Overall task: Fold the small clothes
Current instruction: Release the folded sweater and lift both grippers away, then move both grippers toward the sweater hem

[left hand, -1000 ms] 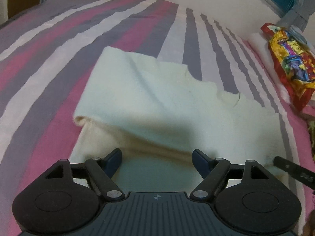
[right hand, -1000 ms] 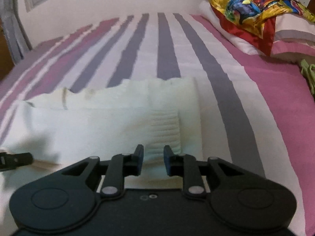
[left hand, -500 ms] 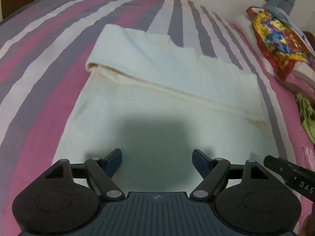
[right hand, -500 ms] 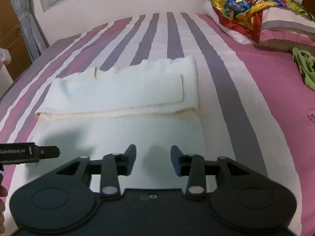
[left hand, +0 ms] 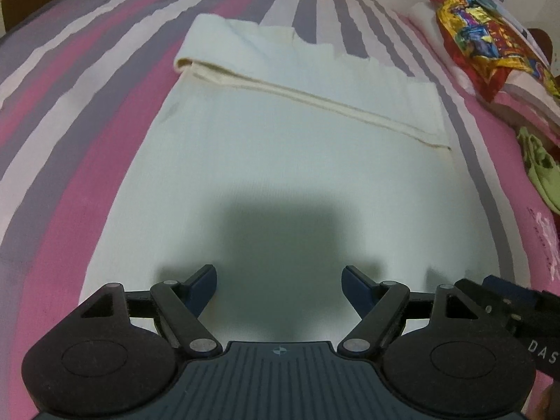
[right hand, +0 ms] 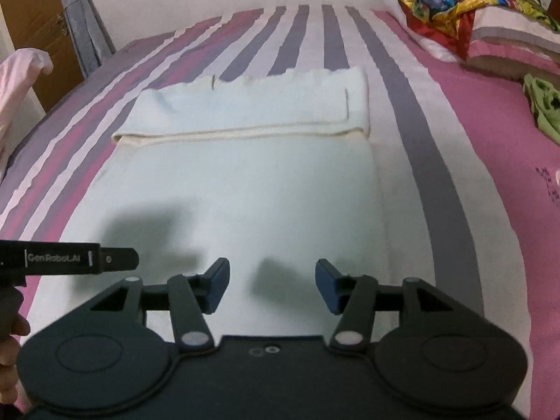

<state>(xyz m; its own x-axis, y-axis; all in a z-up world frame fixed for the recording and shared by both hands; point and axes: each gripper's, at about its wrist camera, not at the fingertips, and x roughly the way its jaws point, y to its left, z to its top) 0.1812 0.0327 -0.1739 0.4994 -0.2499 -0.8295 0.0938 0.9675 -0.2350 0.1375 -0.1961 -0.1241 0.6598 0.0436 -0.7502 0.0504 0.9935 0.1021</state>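
A cream-white garment [left hand: 280, 147] lies flat on the striped bed, with its far part folded back toward me into a band [left hand: 301, 66]. It also shows in the right wrist view [right hand: 238, 189], with the folded band [right hand: 245, 112] at its far end. My left gripper [left hand: 279, 285] is open and empty, hovering over the near part of the garment. My right gripper [right hand: 272, 285] is open and empty, over the near part as well. The left gripper's body shows at the left edge of the right wrist view [right hand: 66, 262].
The bed sheet [right hand: 472, 182] has pink, purple and white stripes. A colourful cloth on pillows [right hand: 455, 10] lies at the far right. A green garment [right hand: 546, 105] lies at the right edge. A wooden cupboard and curtain [right hand: 42, 28] stand far left.
Both grippers have pulled back toward the near end of the garment, away from the folded band. The right gripper has opened from nearly shut. The left stayed open.
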